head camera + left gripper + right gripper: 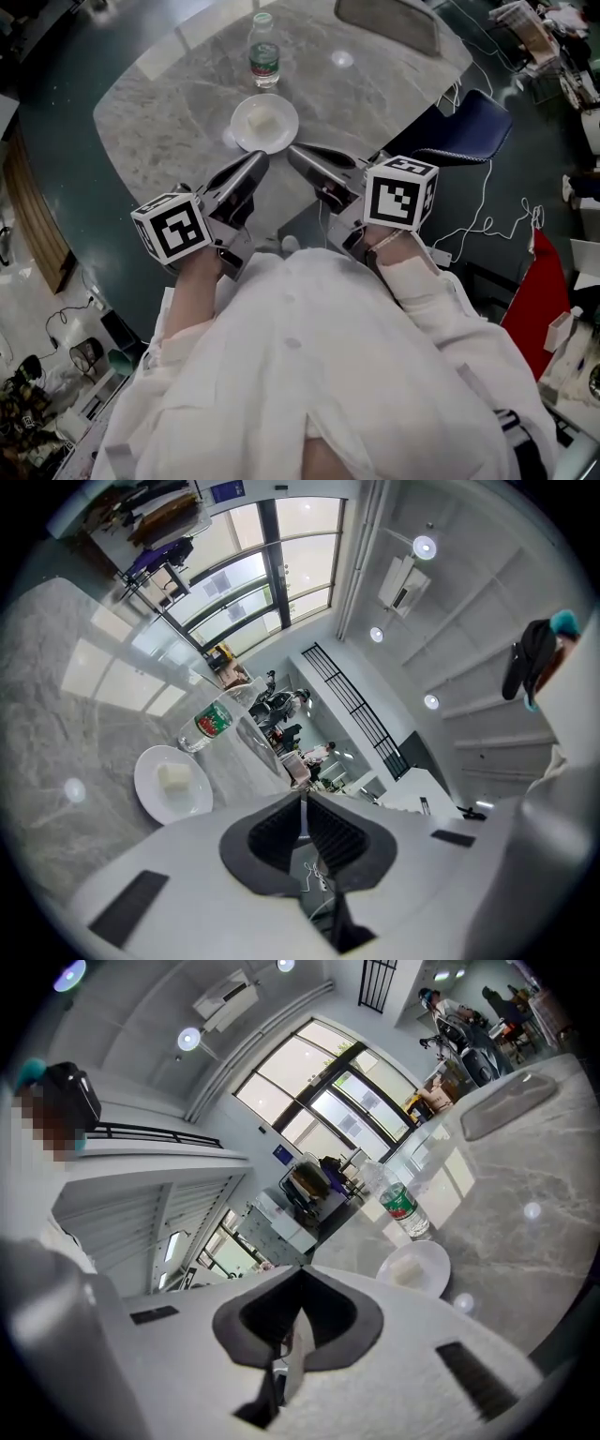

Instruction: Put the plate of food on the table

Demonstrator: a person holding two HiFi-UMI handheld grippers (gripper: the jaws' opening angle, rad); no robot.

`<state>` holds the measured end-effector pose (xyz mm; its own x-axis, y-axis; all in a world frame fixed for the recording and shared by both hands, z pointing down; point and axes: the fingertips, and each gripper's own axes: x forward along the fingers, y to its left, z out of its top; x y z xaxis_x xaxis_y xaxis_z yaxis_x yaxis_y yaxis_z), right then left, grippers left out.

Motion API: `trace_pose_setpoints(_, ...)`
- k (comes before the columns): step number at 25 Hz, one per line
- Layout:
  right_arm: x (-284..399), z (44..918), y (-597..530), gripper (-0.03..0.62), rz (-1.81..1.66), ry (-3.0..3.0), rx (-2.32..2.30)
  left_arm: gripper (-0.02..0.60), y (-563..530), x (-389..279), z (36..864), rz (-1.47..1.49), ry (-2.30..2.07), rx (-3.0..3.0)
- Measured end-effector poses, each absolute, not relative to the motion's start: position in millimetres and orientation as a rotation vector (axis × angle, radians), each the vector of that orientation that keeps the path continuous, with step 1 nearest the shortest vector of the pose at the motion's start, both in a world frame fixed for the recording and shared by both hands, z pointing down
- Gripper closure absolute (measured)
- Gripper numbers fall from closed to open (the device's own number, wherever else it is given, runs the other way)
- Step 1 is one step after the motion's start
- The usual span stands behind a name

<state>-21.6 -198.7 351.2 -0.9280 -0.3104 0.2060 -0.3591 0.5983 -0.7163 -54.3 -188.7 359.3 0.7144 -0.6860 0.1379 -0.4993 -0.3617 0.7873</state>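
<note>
Head view shows the round white plate (265,123), bearing a pale block of food (263,119), resting on the grey marbled surface (169,122) close to its near edge. Just short of the plate's near rim point the left tool (260,157) and the right tool (295,152), each with jaws pressed together and empty. A clear plastic bottle with a green label (263,52) stands just behind the plate. Bare stone lies open on both sides. A dark blue chair (469,127) stands off the right edge.
</note>
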Motion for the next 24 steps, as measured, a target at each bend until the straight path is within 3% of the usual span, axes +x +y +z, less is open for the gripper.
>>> trace_pose_setpoints(24,-23,355,-177,0.592,1.081,-2.672,0.334,0.552,-174,-41,373,-0.281,-0.812,2.006)
